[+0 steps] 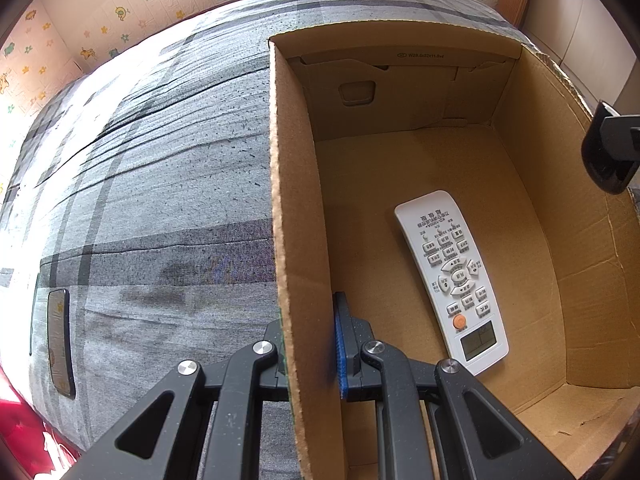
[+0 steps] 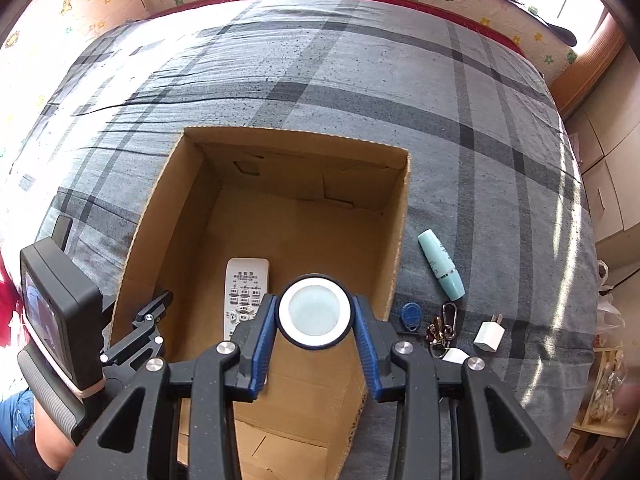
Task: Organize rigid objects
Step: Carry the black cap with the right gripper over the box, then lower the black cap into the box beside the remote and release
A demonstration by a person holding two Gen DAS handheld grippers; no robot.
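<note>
Two grippers are working over a cardboard box (image 2: 192, 216) that is sitting on a grey plaid bedspread (image 2: 360, 80). The left gripper (image 1: 310, 354) is clamping the box's left wall between its closed pads, one pad outside and the blue one inside, near the box's near-left corner; I judge it is doing so to keep the light box from sliding on the soft bed while things are dropped in. The right gripper (image 2: 315, 322) is squeezing a small round black-rimmed disc with a pale face (image 2: 314, 311) (a puck light or a lidded tin, I cannot tell which), its blue pads pressing on opposite sides of the rim. It is hanging above the near-right part of the box, just inside the right wall, so the disc seems to be on its way in.

A white remote control (image 1: 452, 276) is already lying flat on the box floor, buttons up, toward the near side and apart from the walls.

Outside, just beside the box's right wall, the remaining items are waiting on the bedspread: a pale teal tube (image 2: 440, 266), a blue key fob (image 2: 411, 316), a bunch of keys on a clip (image 2: 442, 330) and a white plug adapter (image 2: 489, 336). A dark phone (image 1: 60, 342) is lying near the bed's left edge, well apart from the box.
</note>
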